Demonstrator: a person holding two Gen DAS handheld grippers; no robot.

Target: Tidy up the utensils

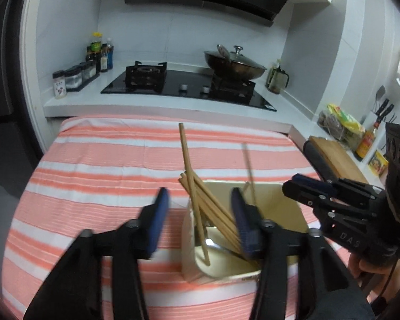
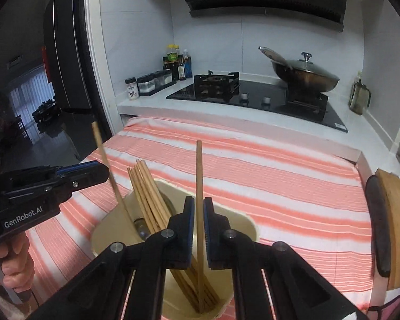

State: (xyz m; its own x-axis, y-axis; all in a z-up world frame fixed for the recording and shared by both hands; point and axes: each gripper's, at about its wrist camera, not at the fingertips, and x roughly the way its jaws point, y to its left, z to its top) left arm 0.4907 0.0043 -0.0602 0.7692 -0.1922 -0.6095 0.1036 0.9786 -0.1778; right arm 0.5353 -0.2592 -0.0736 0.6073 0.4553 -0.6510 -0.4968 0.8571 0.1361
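A cream utensil holder (image 1: 277, 200) (image 2: 242, 218) stands on the striped cloth with several wooden chopsticks (image 1: 213, 213) (image 2: 146, 194) leaning inside. My left gripper (image 1: 200, 213) is open above the holder's left side, and one long chopstick (image 1: 189, 170) stands loose between its fingers. My right gripper (image 2: 199, 213) is nearly shut around one upright chopstick (image 2: 199, 176) whose lower end sits inside the holder. The right gripper also shows in the left wrist view (image 1: 301, 186), and the left gripper in the right wrist view (image 2: 93, 172).
The pink and white striped cloth (image 1: 106, 165) (image 2: 280, 176) covers the table. Behind it are a black gas hob (image 1: 186, 85), a lidded wok (image 1: 234, 65), and spice jars and bottles (image 1: 77, 74). A wooden cutting board (image 2: 394, 229) stands at the right.
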